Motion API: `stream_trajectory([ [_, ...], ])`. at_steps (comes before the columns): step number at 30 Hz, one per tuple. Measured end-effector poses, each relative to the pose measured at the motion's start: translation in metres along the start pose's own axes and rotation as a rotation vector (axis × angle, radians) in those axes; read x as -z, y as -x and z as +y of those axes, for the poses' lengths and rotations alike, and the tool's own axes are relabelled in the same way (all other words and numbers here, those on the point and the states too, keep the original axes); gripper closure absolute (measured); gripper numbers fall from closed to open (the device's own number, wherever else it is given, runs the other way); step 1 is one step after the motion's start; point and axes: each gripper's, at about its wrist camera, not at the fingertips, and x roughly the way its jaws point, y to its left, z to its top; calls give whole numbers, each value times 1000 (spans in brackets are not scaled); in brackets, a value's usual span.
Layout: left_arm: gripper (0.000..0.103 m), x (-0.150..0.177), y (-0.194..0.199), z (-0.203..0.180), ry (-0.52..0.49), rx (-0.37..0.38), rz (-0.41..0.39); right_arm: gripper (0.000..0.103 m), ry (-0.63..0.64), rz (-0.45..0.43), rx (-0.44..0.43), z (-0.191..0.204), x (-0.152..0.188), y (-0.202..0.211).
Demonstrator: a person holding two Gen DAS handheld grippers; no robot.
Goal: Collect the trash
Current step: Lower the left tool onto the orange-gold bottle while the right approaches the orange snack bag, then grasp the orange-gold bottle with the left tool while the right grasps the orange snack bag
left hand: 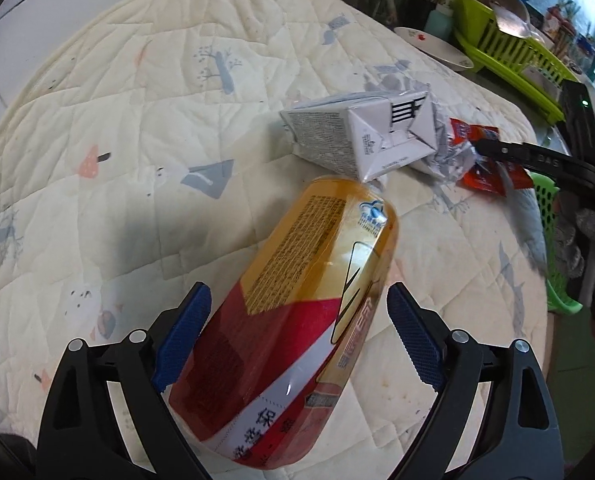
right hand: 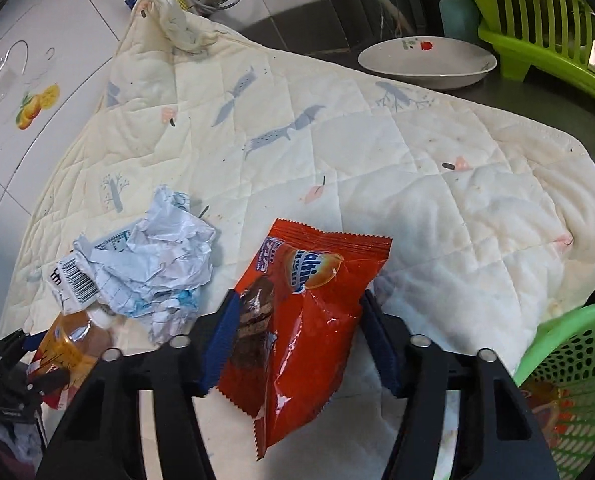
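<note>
A plastic tea bottle [left hand: 297, 320] with a red and white label lies on the quilted cloth [left hand: 137, 120]. My left gripper [left hand: 299, 312] is open, one finger on each side of the bottle. A white carton [left hand: 361, 136] lies just beyond it. My right gripper [right hand: 297, 320] is open around a red snack wrapper [right hand: 305, 312] on the cloth [right hand: 417, 160]. Crumpled paper [right hand: 157, 268] lies left of the wrapper. The bottle also shows at lower left in the right wrist view [right hand: 73, 340]. The wrapper also shows in the left wrist view [left hand: 485, 168].
A green mesh basket [right hand: 569, 380] stands at the right edge of the cloth, with something orange inside. A white dish [right hand: 425, 60] and a green dish rack [right hand: 545, 32] stand behind the cloth. Tiled wall and pipes are at the back left.
</note>
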Motion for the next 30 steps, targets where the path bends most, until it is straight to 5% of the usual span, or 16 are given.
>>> stream_trajectory([
  [9,15,-5,-15,-4,-11,5,30,77,-10,-19,-15,-4,6,10],
  [16,21,-2,-13,-17,-46,-25,18,83,-1,-58,-30,-5,17,27],
  [30,26,27,17,-33,8,31,-12,83,6,-125,-83,-3,45,79],
])
